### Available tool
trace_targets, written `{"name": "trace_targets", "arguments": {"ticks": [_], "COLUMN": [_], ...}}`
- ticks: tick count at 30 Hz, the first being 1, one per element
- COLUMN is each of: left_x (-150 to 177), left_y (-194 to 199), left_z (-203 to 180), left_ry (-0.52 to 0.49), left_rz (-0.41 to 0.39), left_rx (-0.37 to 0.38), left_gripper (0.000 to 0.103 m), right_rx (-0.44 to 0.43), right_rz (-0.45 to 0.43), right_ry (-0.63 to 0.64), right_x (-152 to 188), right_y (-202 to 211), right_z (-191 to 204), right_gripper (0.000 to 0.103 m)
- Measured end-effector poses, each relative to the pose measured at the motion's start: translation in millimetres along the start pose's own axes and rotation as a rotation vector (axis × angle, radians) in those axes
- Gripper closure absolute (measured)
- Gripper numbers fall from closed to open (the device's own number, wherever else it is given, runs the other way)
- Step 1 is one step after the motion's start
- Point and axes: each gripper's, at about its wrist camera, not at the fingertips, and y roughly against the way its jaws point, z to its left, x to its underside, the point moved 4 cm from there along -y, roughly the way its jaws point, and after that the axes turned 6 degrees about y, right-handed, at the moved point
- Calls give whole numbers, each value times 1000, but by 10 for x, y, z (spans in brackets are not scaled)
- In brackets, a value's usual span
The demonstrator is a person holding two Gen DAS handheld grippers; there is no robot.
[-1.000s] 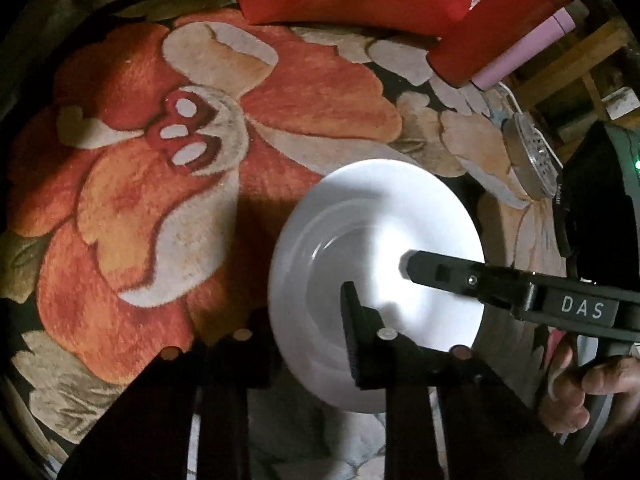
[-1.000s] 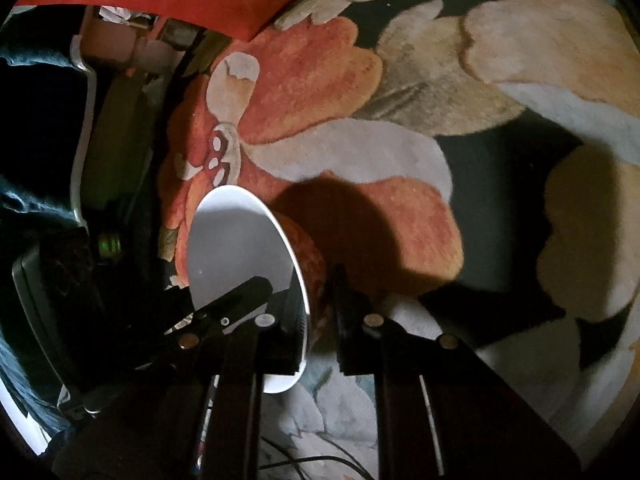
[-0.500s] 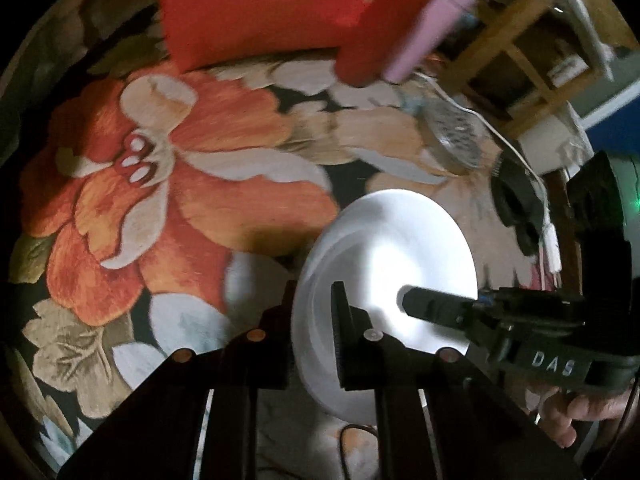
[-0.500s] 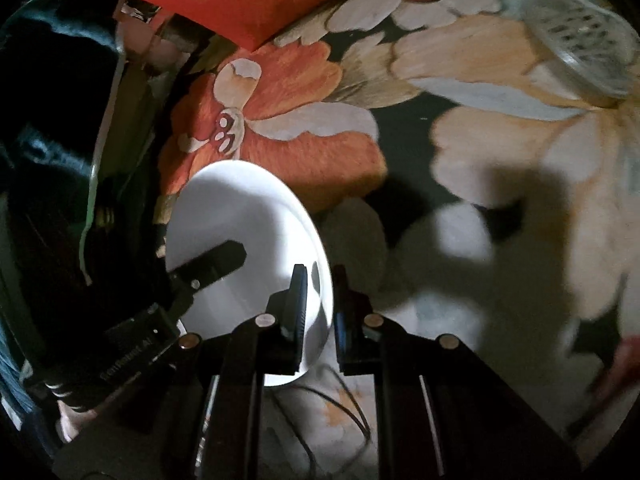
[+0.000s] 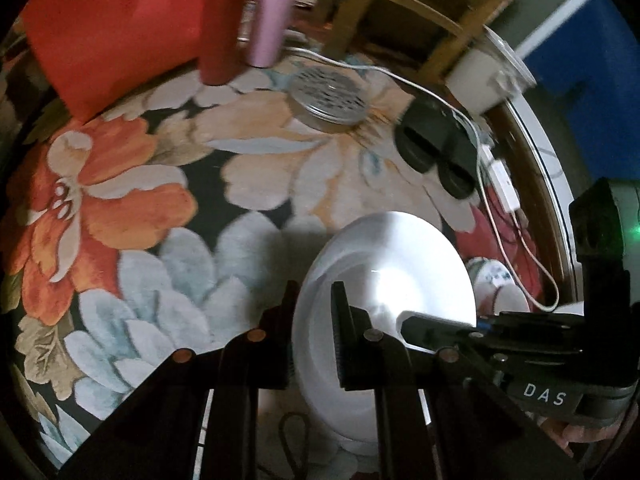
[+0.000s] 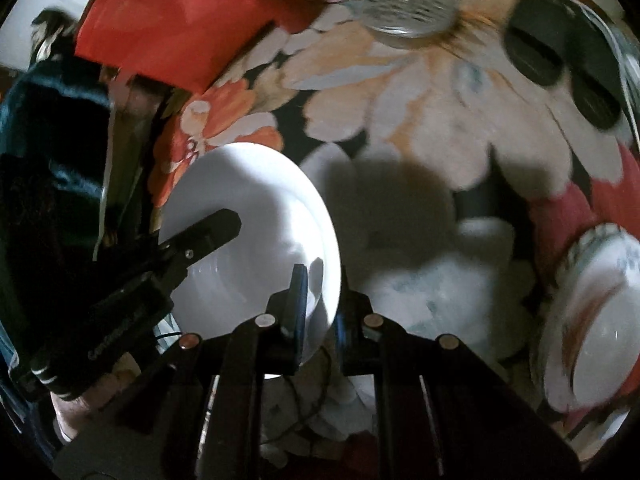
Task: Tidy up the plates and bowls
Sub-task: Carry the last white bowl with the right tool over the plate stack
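Observation:
A white plate [image 5: 384, 264] hangs in the air above the flowered cloth, held from two sides. My left gripper [image 5: 314, 312] is shut on its left rim, one finger over the plate and one under it. My right gripper [image 6: 322, 296] is shut on the opposite rim of the same white plate [image 6: 248, 216]. Each view shows the other gripper reaching in across the plate. A painted bowl [image 6: 588, 320] stands on the cloth at the right, and its rim [image 5: 494, 276] peeks out behind the plate in the left wrist view.
On the far side of the cloth lie a round metal tin [image 5: 328, 98], a black device [image 5: 436, 148] with a white cable [image 5: 496, 172], a red cylinder [image 5: 222, 20], a pink bottle [image 5: 272, 12] and a red cushion [image 5: 108, 28]. A wooden frame [image 5: 400, 4] stands beyond.
Both grippers have lifted the plate off the cloth and carried it to the right. The tin, the black device and the painted bowl have come into view.

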Motion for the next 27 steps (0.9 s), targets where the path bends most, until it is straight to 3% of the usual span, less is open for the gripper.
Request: {"name": "trace_targets", "arguments": {"ticks": [14, 27], "left_x": [306, 575], "left_y": [-416, -804], "left_z": [-966, -2005], "left_ry": [-128, -312], "left_rz": [97, 159], "left_rx": [54, 94], "left_gripper": [90, 90], "right_rx": [49, 97], "right_rz": [-50, -128], "right_ry": [-151, -329], "right_x": [519, 962], "right_y": [485, 960], "right_z": [-817, -1646], "right_gripper": [91, 91]}}
